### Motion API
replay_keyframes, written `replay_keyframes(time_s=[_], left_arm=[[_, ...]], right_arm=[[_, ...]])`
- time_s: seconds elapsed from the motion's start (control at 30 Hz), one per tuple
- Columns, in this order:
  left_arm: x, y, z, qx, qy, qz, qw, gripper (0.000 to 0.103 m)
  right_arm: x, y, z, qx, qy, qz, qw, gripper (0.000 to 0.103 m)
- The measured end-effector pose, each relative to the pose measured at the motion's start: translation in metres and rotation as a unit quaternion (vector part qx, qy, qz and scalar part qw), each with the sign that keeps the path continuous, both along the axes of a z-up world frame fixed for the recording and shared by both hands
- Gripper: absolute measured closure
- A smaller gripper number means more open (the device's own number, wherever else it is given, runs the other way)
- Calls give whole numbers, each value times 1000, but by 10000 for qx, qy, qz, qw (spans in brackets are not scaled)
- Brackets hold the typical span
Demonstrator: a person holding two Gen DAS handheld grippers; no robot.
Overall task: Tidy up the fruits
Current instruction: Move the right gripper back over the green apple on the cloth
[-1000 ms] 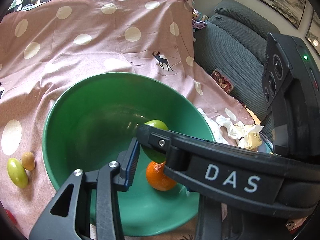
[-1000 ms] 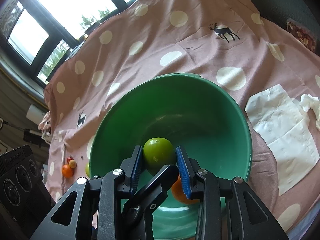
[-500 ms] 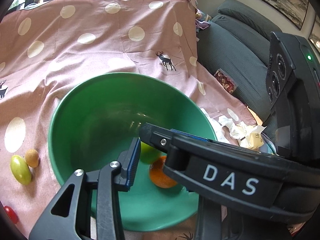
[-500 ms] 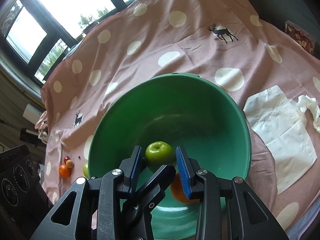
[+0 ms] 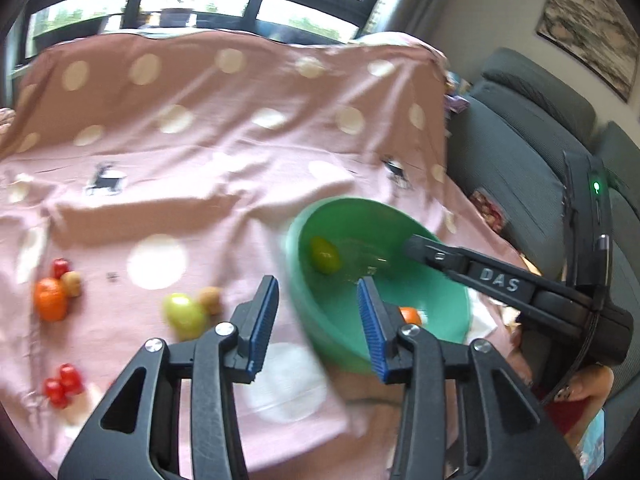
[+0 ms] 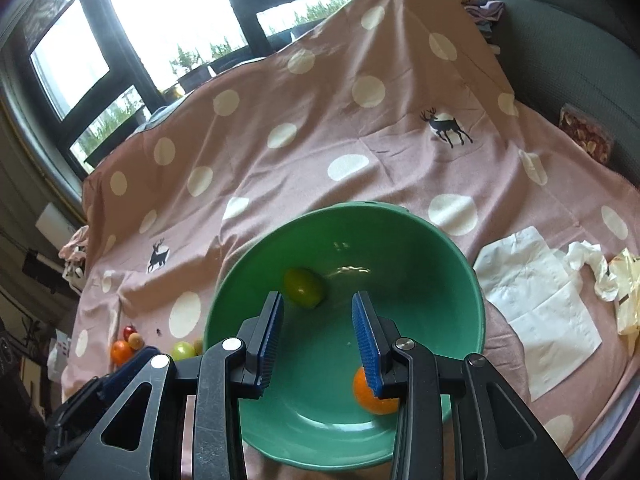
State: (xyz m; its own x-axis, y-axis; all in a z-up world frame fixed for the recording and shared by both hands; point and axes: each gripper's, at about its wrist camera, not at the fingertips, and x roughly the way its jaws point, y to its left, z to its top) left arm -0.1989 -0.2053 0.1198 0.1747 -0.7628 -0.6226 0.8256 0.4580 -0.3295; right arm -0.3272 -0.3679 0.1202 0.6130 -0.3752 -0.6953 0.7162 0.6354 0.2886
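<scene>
The left tool (image 5: 318,322) is seen with its blue pads apart and its jaws opening, nothing being held between them; it is aimed down over the pink spotted cloth (image 5: 224,152) just beside the near rim of the green bowl (image 5: 304,300). The right tool (image 6: 317,334) is held above the bowl's near side with its pads parted and nothing pinched or touched by them. An orange (image 6: 370,398) is seen low on the bowl's near floor, partly hidden behind the right tool's right-hand pad. Farther in, on the bowl's left inner slope, a green oval fruit (image 6: 303,287) is found lying on its side, its long axis running from upper left to lower right in the right wrist view. Outside the bowl, to its left on the cloth, a pale green fruit (image 5: 185,316) is set touching a small brown one (image 5: 211,299), and farther left an orange fruit (image 5: 50,299) and several red ones (image 5: 64,384) are scattered.
</scene>
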Motion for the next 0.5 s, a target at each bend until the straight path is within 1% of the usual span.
replay_keyframes(time_s=[0.07, 0.1, 0.13, 0.17, 0.2, 0.23, 0.27, 0.3, 0.37, 0.4, 0.43, 0.5], left_arm=[[12, 24, 3, 74, -133, 356, 9992, 54], [17, 37, 4, 116, -211, 541, 9982, 49], [22, 48, 4, 166, -280, 705, 9970, 44], [27, 58, 2, 223, -345, 878, 9953, 42], [33, 69, 0, 267, -383, 1034, 9935, 40], [39, 79, -4, 286, -374, 1168, 9920, 37], [46, 90, -9, 274, -310, 1276, 9910, 35], [53, 98, -15, 261, -206, 1362, 9901, 33], [67, 110, -26, 304, 12, 1503, 9882, 33], [73, 114, -32, 389, 78, 1592, 9864, 33], [78, 116, -36, 516, 93, 1694, 9841, 33], [84, 121, -42, 731, -26, 1892, 9792, 33]], right_arm=[[7, 6, 2, -30, -6, 129, 9999, 66], [12, 10, 3, -60, -9, 219, 9997, 66], [16, 14, 4, -87, -14, 312, 9995, 64], [19, 19, 5, -102, -40, 404, 9991, 58], [24, 24, 6, -113, -85, 535, 9985, 55], [28, 30, 7, -118, -136, 658, 9977, 49], [34, 36, 8, -106, -190, 794, 9966, 45], [40, 42, 8, -71, -234, 939, 9953, 44], [53, 54, 7, 24, -261, 1208, 9923, 41], [61, 60, 5, 79, -246, 1362, 9903, 41], [69, 66, 2, 113, -189, 1486, 9886, 41], [85, 80, -7, 95, 9, 1636, 9865, 41]])
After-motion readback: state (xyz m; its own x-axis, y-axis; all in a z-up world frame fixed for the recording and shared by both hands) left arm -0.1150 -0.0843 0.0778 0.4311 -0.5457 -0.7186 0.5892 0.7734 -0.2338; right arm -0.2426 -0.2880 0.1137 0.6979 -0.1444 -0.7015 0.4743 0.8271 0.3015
